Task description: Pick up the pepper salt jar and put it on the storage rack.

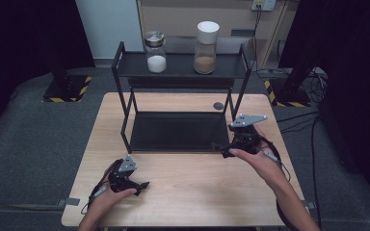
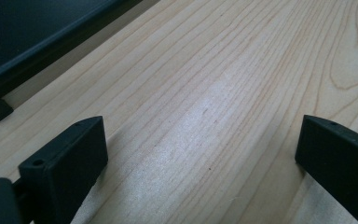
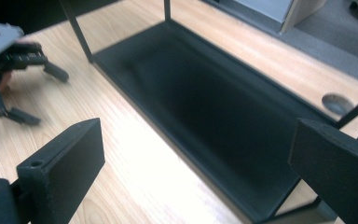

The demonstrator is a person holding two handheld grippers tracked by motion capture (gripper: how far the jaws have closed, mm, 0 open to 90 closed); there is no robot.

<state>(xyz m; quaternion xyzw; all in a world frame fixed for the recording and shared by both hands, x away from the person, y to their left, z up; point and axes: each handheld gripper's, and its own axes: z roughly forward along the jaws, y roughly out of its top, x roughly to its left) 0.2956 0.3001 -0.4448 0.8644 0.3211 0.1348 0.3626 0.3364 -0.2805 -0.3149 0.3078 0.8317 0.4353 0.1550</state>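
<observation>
Both jaws spread, empty: raise right hand-held gripper [image 1: 225,150] from rack [image 1: 125,137] front corner toward brown-filled jar [image 1: 205,47], approaching level

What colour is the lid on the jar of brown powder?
White; the lid shows best in the high view.

I am seeing a smooth pale wood table [image 1: 183,178], a matt black metal rack [image 1: 180,65], clear glass jars [image 1: 156,52] and matt black plastic grippers [image 2: 200,154].
</observation>
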